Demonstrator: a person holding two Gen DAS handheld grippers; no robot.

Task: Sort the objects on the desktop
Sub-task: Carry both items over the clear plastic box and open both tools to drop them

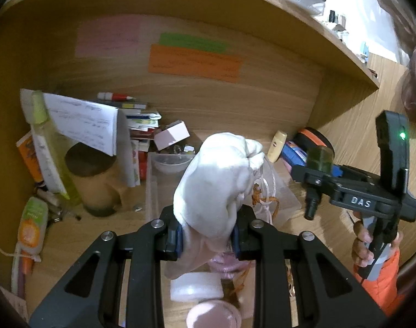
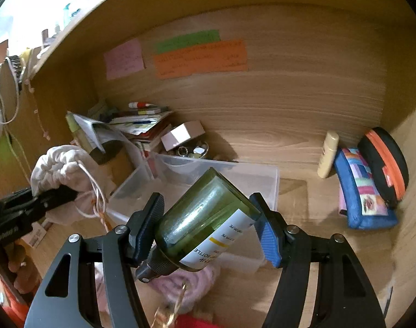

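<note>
**Both hands loaded over the clear bin as desk sort reaches the drop-off**

The left gripper (image 1: 207, 239) holds a white drawstring pouch (image 1: 216, 180), fingers pinched on its lower half, above the near end of the clear plastic bin (image 2: 251, 175). The right gripper (image 2: 208, 227) clamps a green glass bottle (image 2: 205, 218) crosswise, cap toward its left finger, above the same bin. The step in hand looks like carrying both items to their place. Next, each likely needs lowering and releasing, one after the other, since the two grippers hang close together. Room is tight: a shelf roofs the nook, a book stack (image 2: 142, 125) crowds the left, and pencil cases (image 2: 363, 188) line the right wall. The tabletop (image 2: 303, 199) right of the bin lies open.
</note>
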